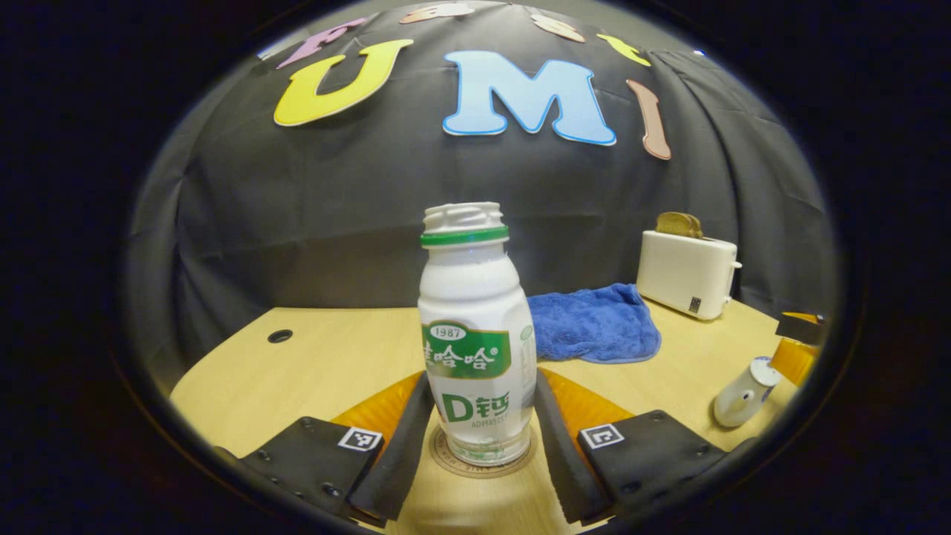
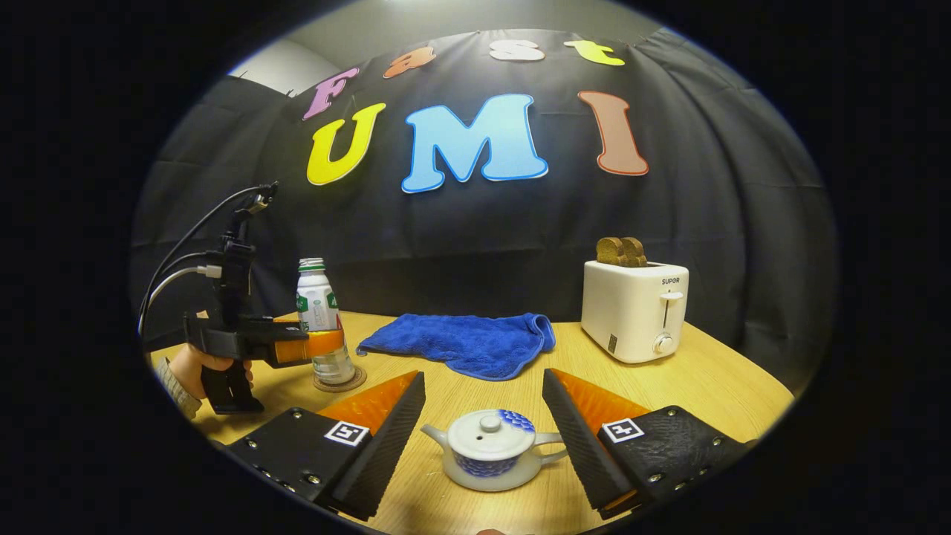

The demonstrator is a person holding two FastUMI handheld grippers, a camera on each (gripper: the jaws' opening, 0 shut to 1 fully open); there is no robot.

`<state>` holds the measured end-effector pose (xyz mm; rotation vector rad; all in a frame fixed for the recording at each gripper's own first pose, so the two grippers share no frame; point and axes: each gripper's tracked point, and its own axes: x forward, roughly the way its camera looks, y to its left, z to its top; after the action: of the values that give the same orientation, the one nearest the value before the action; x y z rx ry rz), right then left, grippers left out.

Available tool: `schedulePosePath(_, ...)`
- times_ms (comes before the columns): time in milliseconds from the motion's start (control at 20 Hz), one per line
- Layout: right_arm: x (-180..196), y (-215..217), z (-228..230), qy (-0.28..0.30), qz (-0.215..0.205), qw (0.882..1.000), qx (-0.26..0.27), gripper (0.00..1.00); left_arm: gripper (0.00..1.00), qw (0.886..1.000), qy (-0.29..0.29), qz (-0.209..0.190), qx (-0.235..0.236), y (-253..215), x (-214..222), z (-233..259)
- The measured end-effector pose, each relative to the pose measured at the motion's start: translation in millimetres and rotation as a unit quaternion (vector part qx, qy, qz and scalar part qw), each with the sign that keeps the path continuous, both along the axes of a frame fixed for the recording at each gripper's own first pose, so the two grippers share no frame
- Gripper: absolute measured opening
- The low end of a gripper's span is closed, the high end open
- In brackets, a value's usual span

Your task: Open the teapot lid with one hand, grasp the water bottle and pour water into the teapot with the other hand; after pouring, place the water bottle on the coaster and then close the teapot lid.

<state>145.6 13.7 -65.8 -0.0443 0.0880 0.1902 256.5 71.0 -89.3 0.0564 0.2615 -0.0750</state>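
Note:
A white bottle (image 1: 475, 327) with a green label and a green neck ring stands upright on a round coaster (image 1: 444, 455). My left gripper (image 1: 483, 374) is open, one finger on each side of the bottle's lower half, close to it. In the right gripper view the bottle (image 2: 318, 305) stands on the coaster (image 2: 342, 383) at the left, and a hand holds the left gripper (image 2: 327, 343) around it. The white and blue teapot (image 2: 487, 449) sits with its lid (image 2: 487, 432) on, low between the fingers of my open right gripper (image 2: 483, 374). The teapot (image 1: 743, 394) also lies at the right edge of the left gripper view.
A crumpled blue towel (image 2: 464, 342) lies at the middle back of the wooden table (image 2: 713, 386). At the back right stands a white toaster (image 2: 635, 308) with bread in its slots. A small round hole (image 1: 280, 336) marks the tabletop at the left.

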Motion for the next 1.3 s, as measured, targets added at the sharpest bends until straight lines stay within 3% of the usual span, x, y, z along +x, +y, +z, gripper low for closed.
schedulePosePath(100,0.5,0.6,-0.5,0.000,0.000,1.000,-0.003,0.98,0.83,1.000,-0.004,-0.002,-0.005,0.4,-1.1,-0.8)
schedulePosePath(150,0.7,0.6,-0.5,0.000,0.000,1.000,-0.004,0.98,0.90,1.000,-0.002,-0.005,-0.006,-1.3,-2.3,-3.2)
schedulePosePath(250,0.4,0.6,-0.9,0.000,-0.001,1.000,-0.006,0.98,0.81,1.000,0.012,-0.006,-0.001,-3.4,-3.9,-12.7)
schedulePosePath(400,-0.2,0.2,0.3,-0.001,-0.001,1.000,-0.004,0.98,0.89,1.000,0.016,0.003,0.013,-0.6,-5.8,-17.1)
schedulePosePath(650,-0.4,-0.8,3.2,-0.005,-0.003,1.000,0.000,0.98,0.89,1.000,0.010,0.006,-0.006,-1.0,-17.6,-13.3)
schedulePosePath(700,-0.8,-0.5,4.0,-0.006,-0.002,1.000,0.001,0.98,0.96,1.000,0.010,0.005,-0.008,-0.9,-20.0,-13.6)
schedulePosePath(1050,-5.5,0.3,13.9,-0.025,-0.007,1.000,-0.005,0.98,0.96,1.000,0.006,0.004,-0.014,-6.1,-55.5,-14.6)
schedulePosePath(1100,-7.0,0.5,16.8,-0.030,-0.008,0.999,-0.005,0.98,0.82,1.000,-0.001,0.008,-0.007,-5.6,-62.2,-11.3)
schedulePosePath(1150,-8.6,0.3,19.4,-0.036,-0.010,0.999,-0.005,0.98,0.96,1.000,-0.007,0.009,-0.002,-5.7,-70.8,-9.4)
schedulePosePath(1300,-14.7,-0.6,32.4,-0.059,-0.017,0.998,0.000,0.98,0.96,0.999,-0.030,0.007,-0.021,-16.8,-96.5,-0.2)
